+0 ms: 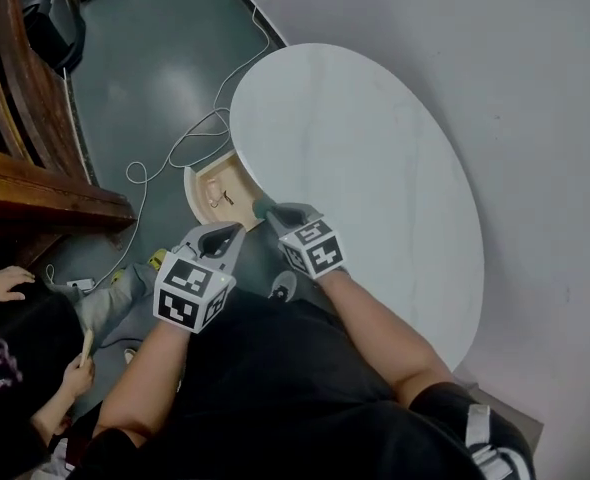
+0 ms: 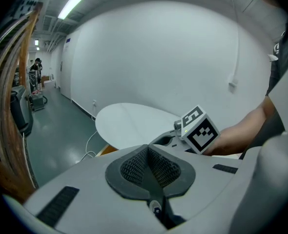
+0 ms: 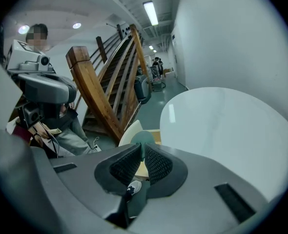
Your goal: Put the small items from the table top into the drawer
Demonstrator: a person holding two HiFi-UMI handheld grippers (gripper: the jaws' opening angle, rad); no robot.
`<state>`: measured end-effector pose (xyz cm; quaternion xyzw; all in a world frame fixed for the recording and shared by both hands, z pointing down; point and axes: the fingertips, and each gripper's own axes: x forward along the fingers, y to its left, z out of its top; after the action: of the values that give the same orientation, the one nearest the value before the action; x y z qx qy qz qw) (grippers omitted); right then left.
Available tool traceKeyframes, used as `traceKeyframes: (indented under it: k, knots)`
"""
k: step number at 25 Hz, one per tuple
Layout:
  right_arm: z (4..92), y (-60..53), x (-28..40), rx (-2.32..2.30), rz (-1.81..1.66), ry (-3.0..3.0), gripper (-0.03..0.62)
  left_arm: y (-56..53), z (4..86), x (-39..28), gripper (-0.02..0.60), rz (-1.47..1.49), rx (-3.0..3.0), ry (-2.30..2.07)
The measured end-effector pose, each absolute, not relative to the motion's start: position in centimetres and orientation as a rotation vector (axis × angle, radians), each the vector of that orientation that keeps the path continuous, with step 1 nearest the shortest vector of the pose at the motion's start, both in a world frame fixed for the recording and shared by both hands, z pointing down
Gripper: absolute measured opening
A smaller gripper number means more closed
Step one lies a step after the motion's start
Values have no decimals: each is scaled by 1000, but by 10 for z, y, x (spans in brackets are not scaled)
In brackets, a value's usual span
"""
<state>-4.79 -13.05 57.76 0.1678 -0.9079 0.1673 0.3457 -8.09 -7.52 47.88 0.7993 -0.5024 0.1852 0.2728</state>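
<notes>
My right gripper [image 1: 271, 211] is shut on a small round green item [image 3: 143, 138], held just over the near corner of the open wooden drawer [image 1: 207, 180]. The drawer sticks out from under the left edge of the round white table [image 1: 375, 148], and a few small things lie inside it. In the right gripper view the green item pokes out above the pads [image 3: 156, 162], with the drawer's pale curved front [image 3: 129, 130] behind it. My left gripper [image 1: 233, 232] hangs beside the right one, below the drawer, with its jaws shut and nothing between them [image 2: 148, 150].
A wooden staircase [image 1: 35, 183] stands at the left, and white cables [image 1: 175, 153] trail over the grey floor beside the drawer. A person [image 1: 25, 358] sits on the floor at the lower left. A white wall runs behind the table.
</notes>
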Motion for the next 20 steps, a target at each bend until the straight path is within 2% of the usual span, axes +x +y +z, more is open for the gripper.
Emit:
traceKeyframes:
  k: [7,20]
  knots:
    - [628,-119,-103,297,381,-2261,28,-64,492,-128,15,497,2071,-1410]
    - [741,-116,-155,115,309,-2010,28,-54,514,-191,15,482,2010,-1408]
